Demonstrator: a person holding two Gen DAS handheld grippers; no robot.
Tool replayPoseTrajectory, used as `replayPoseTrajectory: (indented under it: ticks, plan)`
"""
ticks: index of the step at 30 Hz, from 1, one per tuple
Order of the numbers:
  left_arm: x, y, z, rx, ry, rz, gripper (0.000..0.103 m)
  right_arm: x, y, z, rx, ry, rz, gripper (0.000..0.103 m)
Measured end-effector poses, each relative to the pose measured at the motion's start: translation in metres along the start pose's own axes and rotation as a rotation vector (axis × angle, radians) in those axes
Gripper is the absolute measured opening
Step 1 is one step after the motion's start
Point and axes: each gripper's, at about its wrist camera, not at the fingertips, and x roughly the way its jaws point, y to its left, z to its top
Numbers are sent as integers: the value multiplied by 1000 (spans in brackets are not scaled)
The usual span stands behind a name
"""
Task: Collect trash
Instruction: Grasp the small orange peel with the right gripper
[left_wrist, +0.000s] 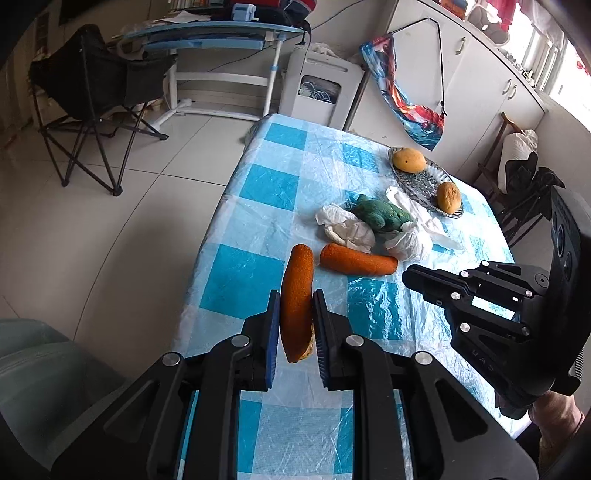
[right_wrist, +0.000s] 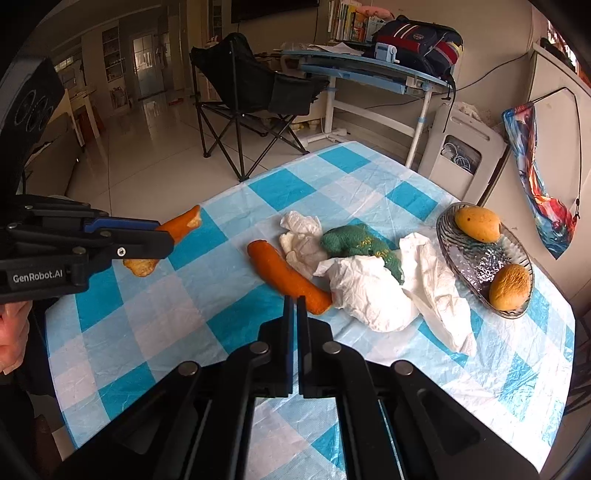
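Left wrist view | my left gripper (left_wrist: 294, 317) clamped on orange peel (left_wrist: 296, 302) above the table (left_wrist: 258, 192) edge | right gripper (right_wrist: 296, 314) closed, empty | thin grip, peel might slip

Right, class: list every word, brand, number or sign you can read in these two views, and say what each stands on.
"GenRobot.AI": white print on the side of the left gripper, right wrist view.
Raised letters on the right gripper body, left wrist view: too faint to read.
Spines of the books on the shelf: too small to read.
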Motion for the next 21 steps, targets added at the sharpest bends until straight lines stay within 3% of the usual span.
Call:
replayPoseTrajectory:
  ticks: [3,4,7,8,15,16,17,21]
  plan:
    - [5,-2,-2,17,13,21,16,3,2,1,-2,-9,5,2]
    - [7,-2,-2,16,17,26,16,4,3,2,-5,-17,10,7]
    - [11,-2,-3,7,27,24,17,8,9,6,-18,-49,3,49]
    - [12,-2,-3,7,29,23,17,10,11,8,-23,-54,7,49]
    - [17,-5,-5,21,45,28,17,40,14,10,-40,22,-22,51]
    - [19,-5,-6,21,54,33,17,40,12,10,-34,32,-22,35]
    - [20,-4,-7,18,60,35,17,39,11,9,-32,37,-20,27]
    - [29,-6,-10,36,95,40,17,31,10,4,-24,63,-7,16]
